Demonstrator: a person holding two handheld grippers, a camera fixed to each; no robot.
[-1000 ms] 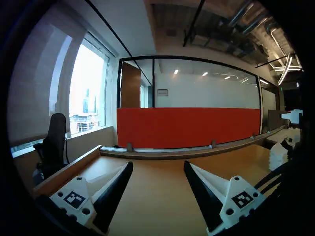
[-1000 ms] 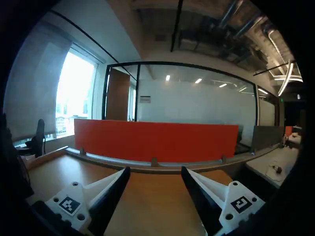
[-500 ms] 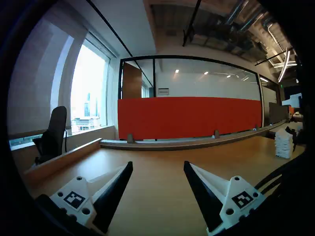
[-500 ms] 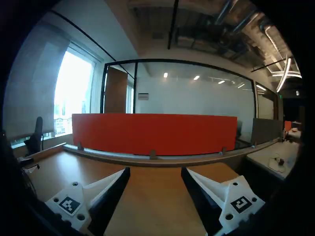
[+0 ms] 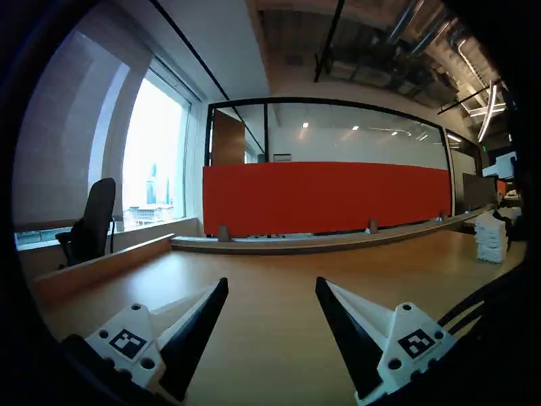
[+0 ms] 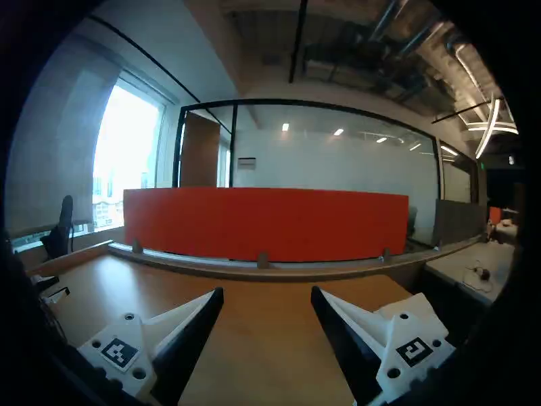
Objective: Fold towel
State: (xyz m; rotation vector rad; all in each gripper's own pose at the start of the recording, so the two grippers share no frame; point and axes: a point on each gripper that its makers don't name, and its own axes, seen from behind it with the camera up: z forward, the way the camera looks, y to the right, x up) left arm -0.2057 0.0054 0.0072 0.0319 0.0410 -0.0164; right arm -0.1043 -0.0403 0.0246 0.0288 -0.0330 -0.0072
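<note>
- Left gripper [image 5: 270,280] and right gripper [image 6: 266,289]: both spread wide, pinching nothing, low over the bare wooden desk [image 5: 284,260].
- White stack [image 5: 491,237] at the desk's far right in the left gripper view, probably folded towels, well apart from both claws.
- Risk of grabbing several layers at once, or toppling the stack, if reaching in from the side.
- Risk of scraping fingertips on wood if dropping lower.
- Hard to make out: stack too small to confirm as cloth; dark clutter [image 6: 47,287] at the desk's left end unclear.
</note>
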